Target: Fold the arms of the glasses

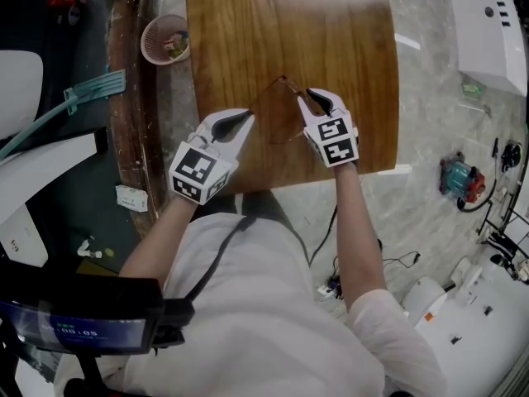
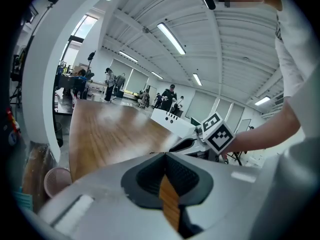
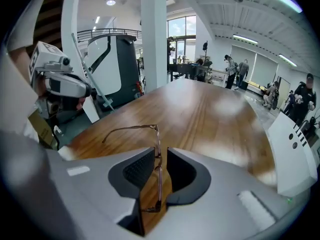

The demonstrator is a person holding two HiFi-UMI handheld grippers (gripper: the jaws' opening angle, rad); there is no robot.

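The glasses (image 1: 285, 79) are a thin brown wire frame over the wooden table (image 1: 289, 23), near its front edge. My right gripper (image 1: 312, 96) is shut on the front of the glasses (image 3: 158, 134), which runs edge-on between its pads. One arm sticks out to the left, unfolded. The other arm is mostly hidden by the jaws. My left gripper (image 1: 246, 118) is just left of that arm's free end, jaws shut and empty (image 2: 165, 156). From the right gripper view, the left gripper (image 3: 87, 90) is apart from the arm's tip.
A pink wastebasket (image 1: 165, 40) stands on the floor left of the table. A white machine (image 1: 488, 23) is off the table's right side. Cables and tools lie on the floor at right. A white column (image 3: 152, 39) and people stand beyond the table's far end.
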